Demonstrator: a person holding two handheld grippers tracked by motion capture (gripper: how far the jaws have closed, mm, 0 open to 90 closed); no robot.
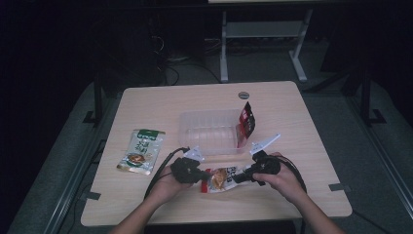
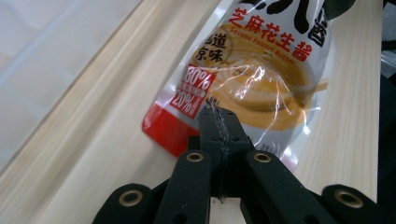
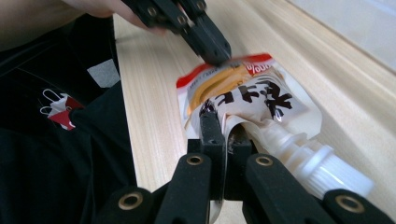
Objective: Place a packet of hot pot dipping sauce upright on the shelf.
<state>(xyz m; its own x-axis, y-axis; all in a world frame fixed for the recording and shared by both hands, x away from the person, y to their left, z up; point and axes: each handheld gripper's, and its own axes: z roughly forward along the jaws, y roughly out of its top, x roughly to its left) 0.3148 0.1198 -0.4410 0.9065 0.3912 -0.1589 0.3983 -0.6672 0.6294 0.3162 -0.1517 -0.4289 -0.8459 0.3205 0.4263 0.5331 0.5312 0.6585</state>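
A sauce pouch (image 1: 221, 179) with orange noodle art, a red corner and a white screw cap (image 3: 322, 168) is held between both grippers near the table's front edge. My left gripper (image 1: 202, 176) is shut on the pouch's bottom edge; in the left gripper view the jaws (image 2: 217, 112) pinch the foil beside the red corner, with the pouch (image 2: 261, 70) stretching away. My right gripper (image 1: 242, 177) is shut on the pouch's top; in the right gripper view its jaws (image 3: 218, 116) clamp the crumpled foil just beside the spout. The left gripper (image 3: 210, 44) grips the far end there.
A clear plastic container (image 1: 195, 141) stands mid-table just behind the grippers, with a red and black pouch (image 1: 247, 122) upright at its right end. A green pouch (image 1: 142, 150) lies flat at the left. A grey grommet (image 1: 243, 95) sits near the far edge.
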